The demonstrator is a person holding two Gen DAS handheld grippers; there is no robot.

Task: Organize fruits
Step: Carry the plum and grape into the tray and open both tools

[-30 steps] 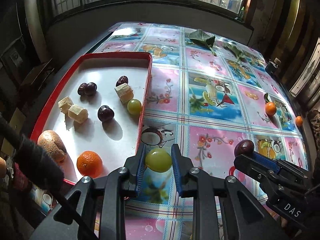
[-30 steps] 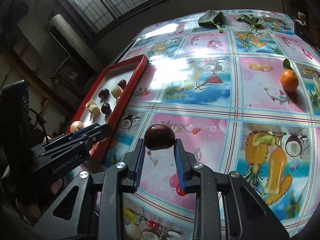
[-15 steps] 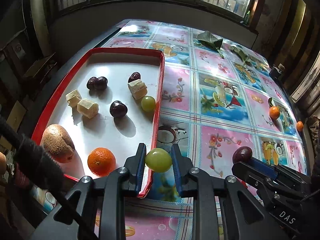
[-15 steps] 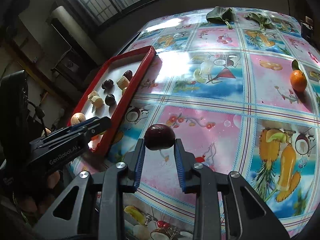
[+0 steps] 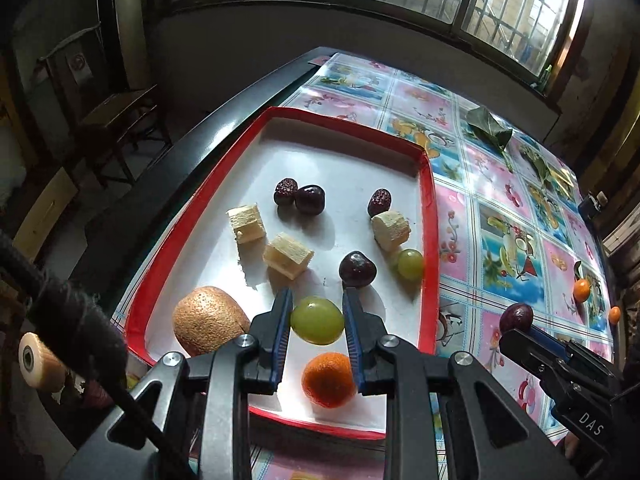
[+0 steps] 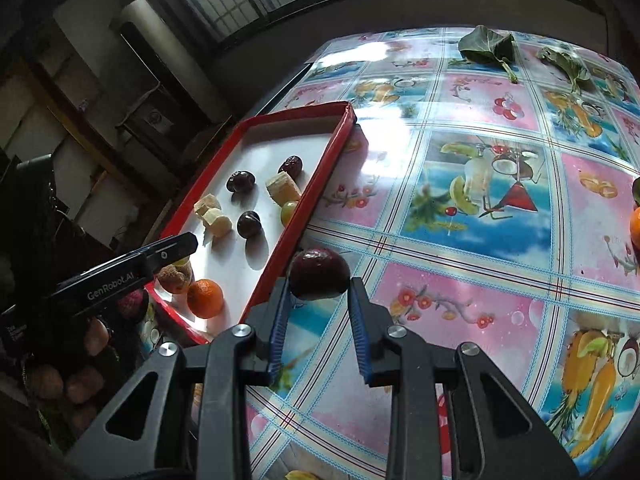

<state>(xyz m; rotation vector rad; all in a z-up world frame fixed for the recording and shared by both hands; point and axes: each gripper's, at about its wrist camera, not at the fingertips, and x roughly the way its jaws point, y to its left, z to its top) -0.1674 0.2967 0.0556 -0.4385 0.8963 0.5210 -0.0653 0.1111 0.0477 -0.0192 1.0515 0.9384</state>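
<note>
Both claws have travelled left: the left claw (image 5: pixel 317 320), clamped on a round green grape (image 5: pixel 317 321), now hangs over the red-rimmed white tray (image 5: pixel 427 216); the right claw (image 6: pixel 318 286) grips a dark purple plum (image 6: pixel 319 274) just beside the tray's right rim (over the fruit-print counter (image 6: pixel 480 208)). Tray count: three pale cubes, two wrinkled dates, two dark plums, one grape, one kiwi, one orange.

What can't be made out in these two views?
- Left wrist view: the near side of the orange and kiwi in the tray is hidden by the left gripper.
- Right wrist view: the kiwi is mostly covered by the left gripper; an orange is cut by the right edge.
- Below the table, round items at the right wrist view's lower left are too dark to name.
</note>
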